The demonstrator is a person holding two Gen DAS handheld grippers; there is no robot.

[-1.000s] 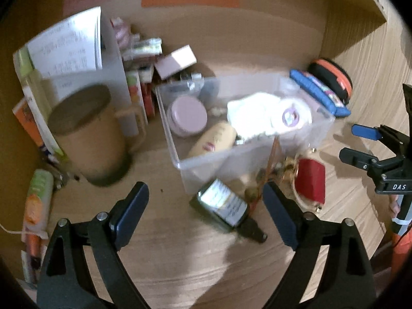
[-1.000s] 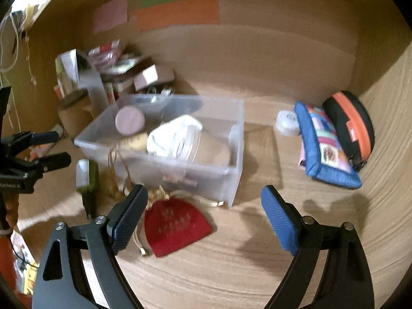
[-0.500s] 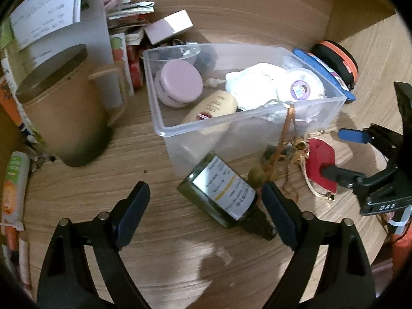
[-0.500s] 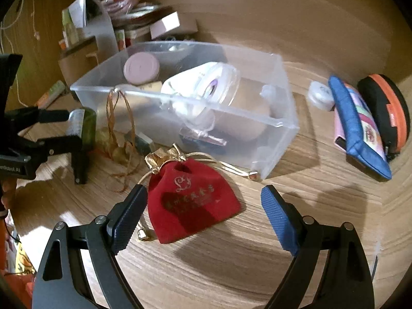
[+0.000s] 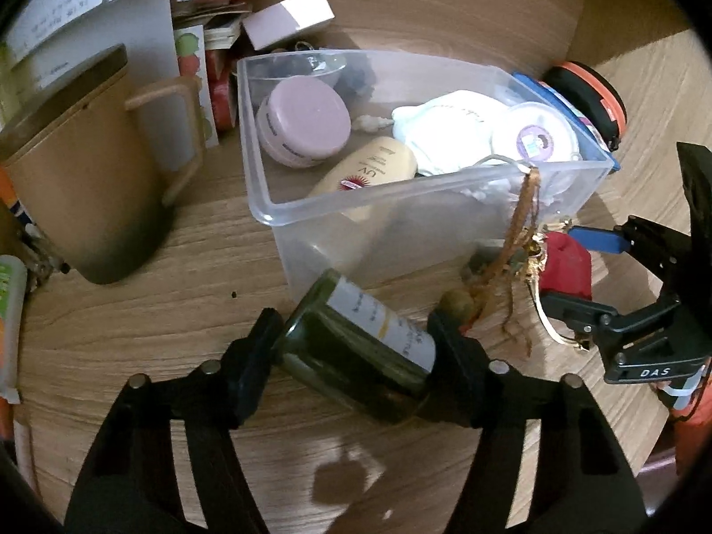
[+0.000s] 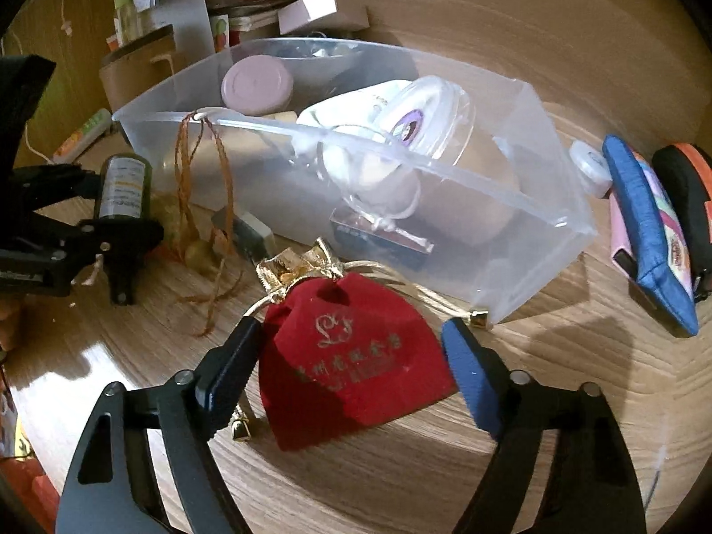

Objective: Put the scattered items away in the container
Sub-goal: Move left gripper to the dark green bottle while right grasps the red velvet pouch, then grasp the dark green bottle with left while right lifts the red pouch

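Both tongs have dropped toward the table since a second ago | left tongs (image 5: pixel 356 356) pinching green bottle (image 5: pixel 356 342) endwise for lifting | right tongs (image 6: pixel 351 356) spread, straddling red pouch (image 6: pixel 356 360) | both beside clear container (image 5: pixel 267 204)

The container (image 5: pixel 445 187) is clear, colourless plastic; inside it are a pale pink round jar (image 5: pixel 305 127), a cream tube (image 5: pixel 369 169) with a red and gold emblem, and a white disc (image 5: pixel 536 135) with a purple label. In front of the container lie a dark green bottle (image 5: pixel 356 347) with a white and yellow label, a red velvet pouch (image 6: pixel 356 356) with gold lettering and gold trim, and a tan cord (image 6: pixel 209 204). Right of the container are a blue pouch (image 6: pixel 649 231) with a multicoloured panel and a black case (image 6: pixel 687 191) with an orange band; all rest on a light wood-grain surface (image 6: pixel 489 467).
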